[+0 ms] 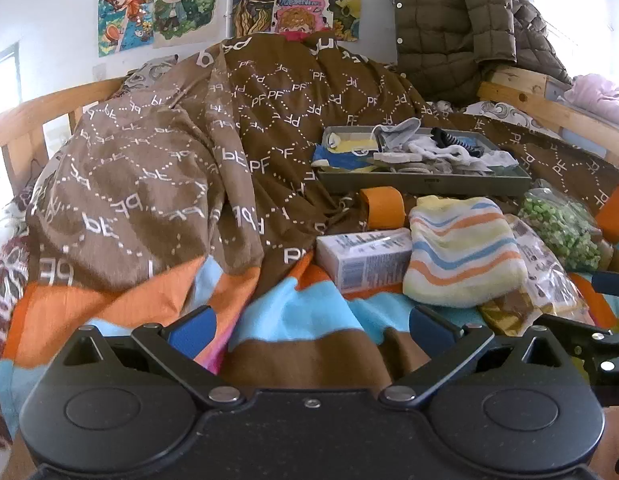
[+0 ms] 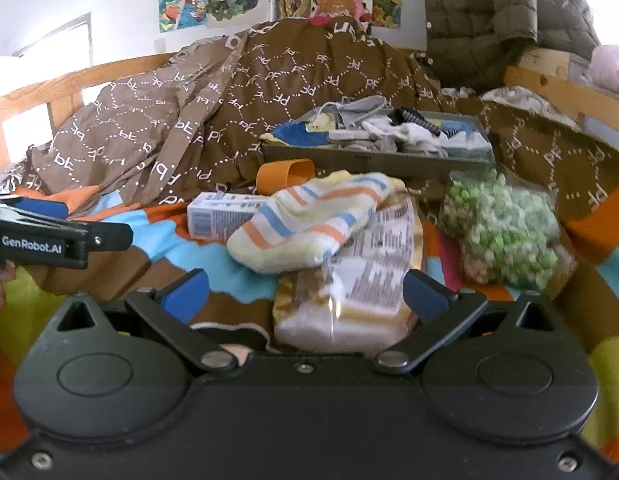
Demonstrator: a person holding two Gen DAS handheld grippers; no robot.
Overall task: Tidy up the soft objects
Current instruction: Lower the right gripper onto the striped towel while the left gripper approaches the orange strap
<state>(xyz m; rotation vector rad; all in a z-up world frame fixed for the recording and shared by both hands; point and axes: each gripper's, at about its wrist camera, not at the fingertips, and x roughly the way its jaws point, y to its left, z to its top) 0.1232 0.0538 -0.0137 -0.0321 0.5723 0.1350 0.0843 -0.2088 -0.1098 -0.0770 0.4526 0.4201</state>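
Here, one striped sock (image 2: 309,220) lies between two snack bags (image 2: 505,232).

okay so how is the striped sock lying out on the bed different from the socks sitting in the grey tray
The striped sock lies loose on the bedspread, draped over a white box and a printed packet; the tray socks sit heaped inside the grey tray. The striped sock is pale yellow with orange and blue bands; the tray socks look mostly white, grey and dark. It lies nearer both open grippers, the tray socks farther back. Both are soft fabric.

striped sock (image 2: 309,220) | flat atop packets | socks (image 2: 405,132) heaped in tray (image 2: 373,158)
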